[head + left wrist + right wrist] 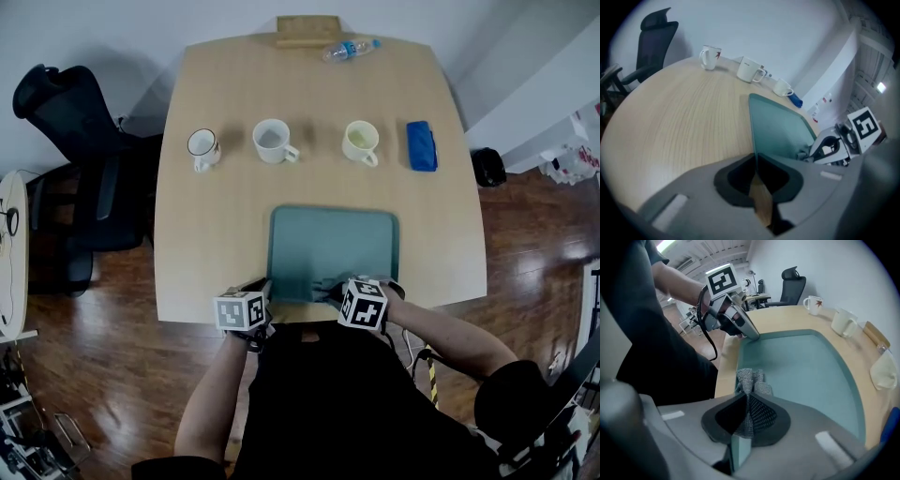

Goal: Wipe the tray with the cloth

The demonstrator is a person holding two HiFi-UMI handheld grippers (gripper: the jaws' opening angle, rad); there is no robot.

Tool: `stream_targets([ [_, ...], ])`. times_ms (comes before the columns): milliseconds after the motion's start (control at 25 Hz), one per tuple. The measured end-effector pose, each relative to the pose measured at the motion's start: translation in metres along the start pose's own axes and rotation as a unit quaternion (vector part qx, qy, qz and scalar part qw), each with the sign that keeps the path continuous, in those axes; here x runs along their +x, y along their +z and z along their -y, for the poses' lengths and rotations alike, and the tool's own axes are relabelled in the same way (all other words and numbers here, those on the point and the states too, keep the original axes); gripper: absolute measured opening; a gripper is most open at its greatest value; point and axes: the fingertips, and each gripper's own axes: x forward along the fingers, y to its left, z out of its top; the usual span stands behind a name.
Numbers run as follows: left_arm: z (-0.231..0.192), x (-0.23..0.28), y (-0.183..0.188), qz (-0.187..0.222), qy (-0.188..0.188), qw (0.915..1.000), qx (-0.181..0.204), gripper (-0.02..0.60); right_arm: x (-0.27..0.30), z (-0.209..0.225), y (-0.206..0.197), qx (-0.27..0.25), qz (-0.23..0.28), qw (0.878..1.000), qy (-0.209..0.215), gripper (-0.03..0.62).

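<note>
A teal tray (333, 246) lies at the near middle of the wooden table (197, 244). My left gripper (265, 287) is at its near left corner, jaws shut on the tray's rim (753, 140); the right gripper view shows its tips (753, 336) on that corner. My right gripper (339, 289) is just right of it, shut on a grey knitted cloth (751, 380). The cloth bunches out ahead of the jaws and rests on the tray's floor (801, 366) by the near rim. In the left gripper view the cloth (804, 153) shows under the right gripper (813, 152).
Three mugs (203, 147) (274, 141) (362, 142) stand in a row beyond the tray, with a blue folded cloth (422, 145) at their right. A water bottle (350, 49) and a wooden block (307, 31) lie at the far edge. A black office chair (75, 141) stands left of the table.
</note>
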Motion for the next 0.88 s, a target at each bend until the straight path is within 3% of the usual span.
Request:
stream_targets([
  [200, 0.003, 0.001, -0.001, -0.006, 0.000, 0.9999, 0.009, 0.021, -0.002, 0.001, -0.002, 0.021, 0.005, 0.999, 0.024, 0.025],
  [400, 0.005, 0.004, -0.001, -0.009, 0.001, 0.9998, 0.018, 0.023, -0.020, 0.074, -0.021, 0.030, -0.017, 0.998, -0.059, 0.025],
  [640, 0.005, 0.004, -0.002, -0.013, 0.016, 0.9993, 0.030, 0.023, -0.050, 0.180, -0.042, 0.080, -0.039, 0.984, -0.156, 0.025],
  [880, 0.013, 0.005, -0.015, -0.066, 0.043, 0.9944, 0.070, 0.040, -0.051, 0.207, -0.023, 0.033, -0.040, 0.982, -0.182, 0.025],
])
